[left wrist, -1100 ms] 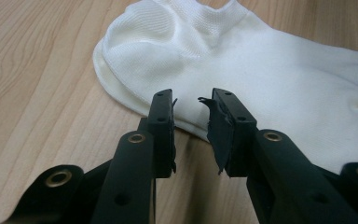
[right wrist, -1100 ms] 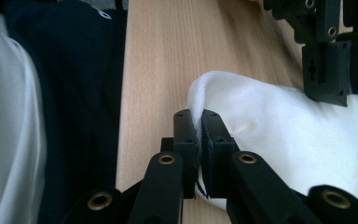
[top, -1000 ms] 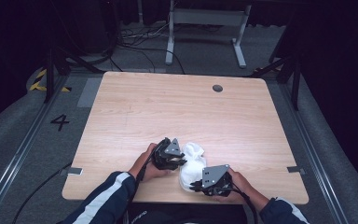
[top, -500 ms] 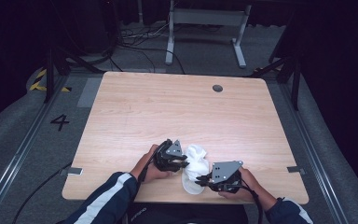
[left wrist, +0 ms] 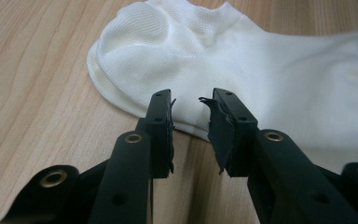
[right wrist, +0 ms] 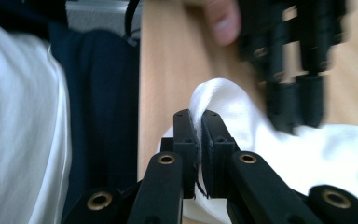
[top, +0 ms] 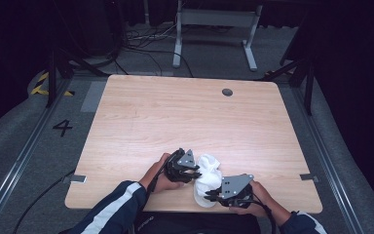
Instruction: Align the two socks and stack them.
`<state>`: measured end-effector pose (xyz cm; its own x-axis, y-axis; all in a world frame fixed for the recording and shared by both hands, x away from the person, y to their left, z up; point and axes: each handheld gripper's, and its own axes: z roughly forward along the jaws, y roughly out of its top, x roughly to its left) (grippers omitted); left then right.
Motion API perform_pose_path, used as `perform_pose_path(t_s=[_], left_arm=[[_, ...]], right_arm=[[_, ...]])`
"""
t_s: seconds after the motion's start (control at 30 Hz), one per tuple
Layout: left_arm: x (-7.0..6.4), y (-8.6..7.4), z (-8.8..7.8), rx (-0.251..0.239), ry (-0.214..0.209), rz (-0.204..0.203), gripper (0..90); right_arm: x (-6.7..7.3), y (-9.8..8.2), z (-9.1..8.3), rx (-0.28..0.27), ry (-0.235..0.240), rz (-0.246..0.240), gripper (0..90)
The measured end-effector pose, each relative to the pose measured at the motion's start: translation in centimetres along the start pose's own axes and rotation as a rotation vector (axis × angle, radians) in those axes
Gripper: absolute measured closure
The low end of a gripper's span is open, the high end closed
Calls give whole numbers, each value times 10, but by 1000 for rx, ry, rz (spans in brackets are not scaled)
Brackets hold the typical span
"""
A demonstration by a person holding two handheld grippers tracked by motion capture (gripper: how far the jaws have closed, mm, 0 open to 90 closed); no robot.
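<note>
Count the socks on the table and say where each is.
1 that I can tell: a white sock at the table's near edge, between the left gripper and the right gripper, which pinches it. Folds could hide another.

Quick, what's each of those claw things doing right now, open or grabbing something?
Left gripper: open, jaws apart at the edge of the white sock, gripping nothing.
Right gripper: shut on a fold of the sock.

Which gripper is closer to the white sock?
Right. The right gripper is pinching a fold of the white sock; the left gripper is open, with the sock's edge just beyond its jaws.
</note>
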<state>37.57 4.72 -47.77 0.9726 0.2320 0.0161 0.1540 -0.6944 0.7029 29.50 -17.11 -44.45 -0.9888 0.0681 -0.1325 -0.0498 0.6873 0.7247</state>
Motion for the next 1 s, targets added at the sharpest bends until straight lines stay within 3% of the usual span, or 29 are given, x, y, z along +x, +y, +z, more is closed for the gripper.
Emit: perform_pose_path(t_s=[0.17, 0.4, 0.57, 1.0], left_arm=[[1, 0, 0, -2, 0, 0, 680], [0, 0, 0, -2, 2, 0, 678], [1, -1, 0, 0, -1, 0, 678], [2, -2, -1, -3, -7, -3, 677]], right_arm=[[4, -4, 19, 48, 35, -13, 808], [6, -6, 22, 53, 84, 1, 684], [9, -9, 26, 77, 82, 4, 666], [15, -15, 23, 56, 3, -41, 846]])
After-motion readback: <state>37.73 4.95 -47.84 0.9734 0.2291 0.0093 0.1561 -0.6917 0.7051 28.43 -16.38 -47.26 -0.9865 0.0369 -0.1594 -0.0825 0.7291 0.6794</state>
